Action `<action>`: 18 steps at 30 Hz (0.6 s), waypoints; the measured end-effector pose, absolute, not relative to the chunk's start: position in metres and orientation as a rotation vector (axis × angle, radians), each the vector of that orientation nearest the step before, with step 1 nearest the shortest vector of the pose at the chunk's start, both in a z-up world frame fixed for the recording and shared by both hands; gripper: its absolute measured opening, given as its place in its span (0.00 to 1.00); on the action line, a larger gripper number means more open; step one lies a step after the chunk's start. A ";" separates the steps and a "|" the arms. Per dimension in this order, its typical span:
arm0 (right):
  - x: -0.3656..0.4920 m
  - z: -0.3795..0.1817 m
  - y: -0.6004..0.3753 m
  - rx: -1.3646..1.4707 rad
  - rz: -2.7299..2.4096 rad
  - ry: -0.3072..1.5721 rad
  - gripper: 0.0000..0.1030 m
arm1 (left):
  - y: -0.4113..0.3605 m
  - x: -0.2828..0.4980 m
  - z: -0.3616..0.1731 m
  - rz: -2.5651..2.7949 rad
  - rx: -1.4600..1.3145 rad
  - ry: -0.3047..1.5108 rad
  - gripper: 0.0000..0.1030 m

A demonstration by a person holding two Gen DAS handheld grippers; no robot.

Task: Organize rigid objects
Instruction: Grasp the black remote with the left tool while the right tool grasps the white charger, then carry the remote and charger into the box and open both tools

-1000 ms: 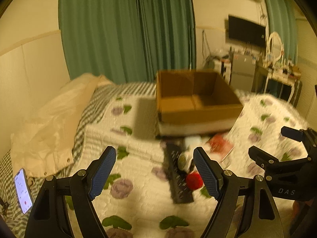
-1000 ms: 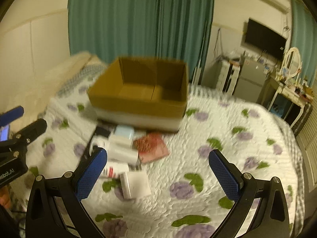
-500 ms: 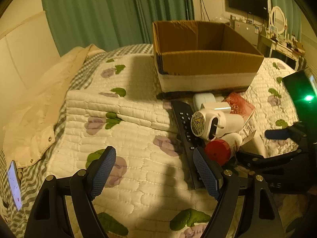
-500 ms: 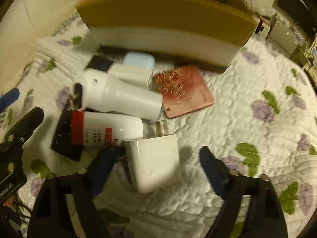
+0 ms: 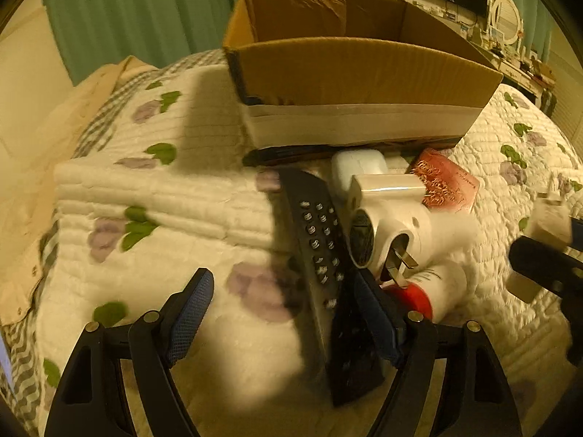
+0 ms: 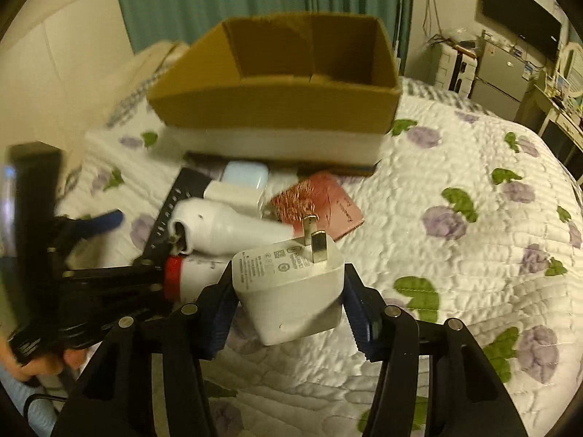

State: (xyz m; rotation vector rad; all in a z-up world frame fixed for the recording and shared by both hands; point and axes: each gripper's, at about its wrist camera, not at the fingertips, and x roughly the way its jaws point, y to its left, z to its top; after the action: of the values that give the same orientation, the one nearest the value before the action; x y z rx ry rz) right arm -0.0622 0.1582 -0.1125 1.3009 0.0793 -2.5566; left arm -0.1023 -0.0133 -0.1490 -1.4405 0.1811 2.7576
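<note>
Half a second ago the white plug-in charger point(image 6: 291, 287) lay flat on the quilted bed beside the pile; now our right claw point(image 6: 289, 307) has closed on it, blue pads pressed to its two sides, and it sits lifted at the lower centre of the right wrist frame with its metal prongs pointing up and away from us. The same charger shows at the right edge of the left wrist frame point(image 5: 548, 218), off the quilt. That gives us the first item picked for sorting, and we judge the next step is to carry it over the near wall of the open cardboard box point(image 6: 277, 109), which stands on the bed point(image 6: 473, 218) in the upper middle of the frame and looks empty as far as we can see. Our left claw point(image 5: 284, 313) is spread wide and holds nothing; it has dropped in low, its right pad now close against the black remote control point(image 5: 320, 240) at the lower centre of its frame, so we take the remote as its likely target. The rest of the pile lies just in front of the box: a white socket adapter point(image 5: 397, 233), a red-capped white bottle point(image 5: 433, 291), a pale earbud case point(image 5: 359, 165) and a red booklet point(image 5: 446, 185).
</note>
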 end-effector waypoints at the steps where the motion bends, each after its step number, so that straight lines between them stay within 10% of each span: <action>1: -0.065 -0.111 0.160 1.292 -2.562 0.072 0.52 | -0.010 -0.107 -0.151 2.737 -1.451 0.192 0.70; 5: -0.075 -0.105 0.156 1.280 -2.563 0.063 0.52 | 0.008 -0.114 -0.165 2.628 -1.497 0.238 0.35; 18: -0.061 -0.064 0.154 1.141 -2.650 0.141 0.52 | 0.006 -0.071 -0.081 2.741 -1.231 0.271 0.19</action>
State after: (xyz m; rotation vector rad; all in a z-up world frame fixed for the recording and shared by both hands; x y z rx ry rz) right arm -0.0614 0.1543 -0.0639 1.1412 0.1406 -2.6501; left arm -0.0711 0.0061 -0.0814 -1.2314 0.2705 2.7413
